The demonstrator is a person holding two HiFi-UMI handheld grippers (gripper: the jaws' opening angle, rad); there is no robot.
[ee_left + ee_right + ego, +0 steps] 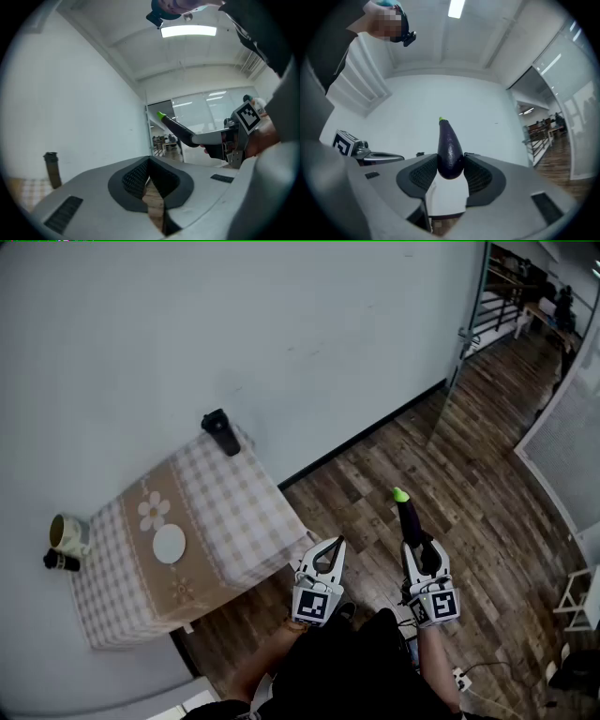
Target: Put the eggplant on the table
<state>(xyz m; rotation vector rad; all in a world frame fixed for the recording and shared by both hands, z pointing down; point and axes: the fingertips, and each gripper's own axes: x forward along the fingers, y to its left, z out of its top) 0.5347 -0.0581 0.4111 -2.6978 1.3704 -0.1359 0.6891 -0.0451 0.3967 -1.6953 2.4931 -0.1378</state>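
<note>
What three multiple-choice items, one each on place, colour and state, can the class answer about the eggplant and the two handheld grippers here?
1. Where is the dark purple eggplant?
A. On the checked tablecloth
B. Between the jaws of the grey right gripper
C. On the wooden floor

2. What colour is the eggplant's stem tip?
A. Bright green
B. Red
C. White

3. How do the jaws of the grey left gripper stand?
A. Pressed on the eggplant
B. Closed on the white disc
C. Tips together, nothing between them

Answers:
1 B: the right gripper view shows both pads pressing the eggplant's rounded end.
2 A: the tip shows green in all three views.
3 C: the left gripper view shows the tips meeting, with only floor visible behind them.
</note>
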